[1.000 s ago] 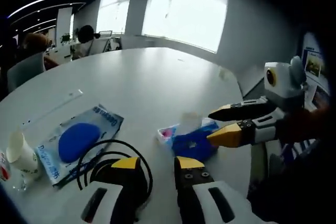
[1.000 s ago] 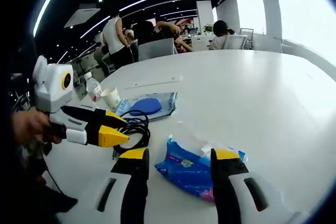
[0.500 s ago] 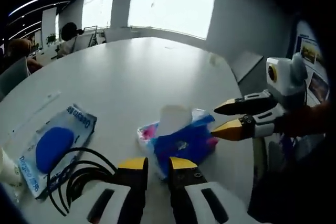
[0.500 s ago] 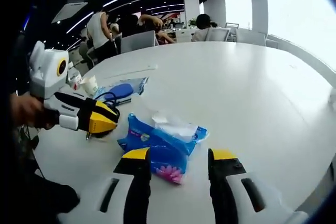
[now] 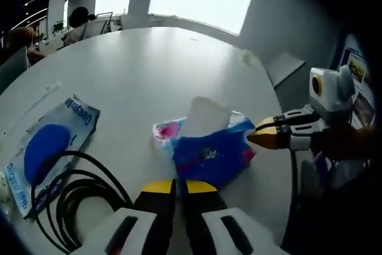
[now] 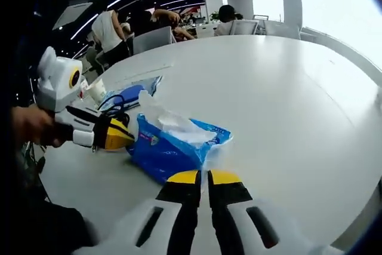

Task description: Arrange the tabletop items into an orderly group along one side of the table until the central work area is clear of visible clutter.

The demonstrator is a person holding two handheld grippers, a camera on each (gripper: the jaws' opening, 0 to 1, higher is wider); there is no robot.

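Blue tissue pack [image 5: 210, 150] sits on white counter [image 5: 149, 70], centre of left gripper view; in right gripper view at 10 o'clock from own jaws [image 6: 170, 144]. White tissue [image 6: 164, 120] pokes from top.

Left hand-held gripper [image 5: 173, 187]: jaws together at pack's near edge; whether film is pinched, cannot tell.

Right hand-held gripper [image 6: 201, 177]: jaws together, tips at pack's edge; grip unclear.

Judgement: pack light, soft, crinkly film, slippery; squashes easily. Pinch film end seam, not loose tissue, which would pull out.

Black cable [image 5: 71, 195] and blue-and-clear pouch [image 5: 51, 150] at 9 o'clock.
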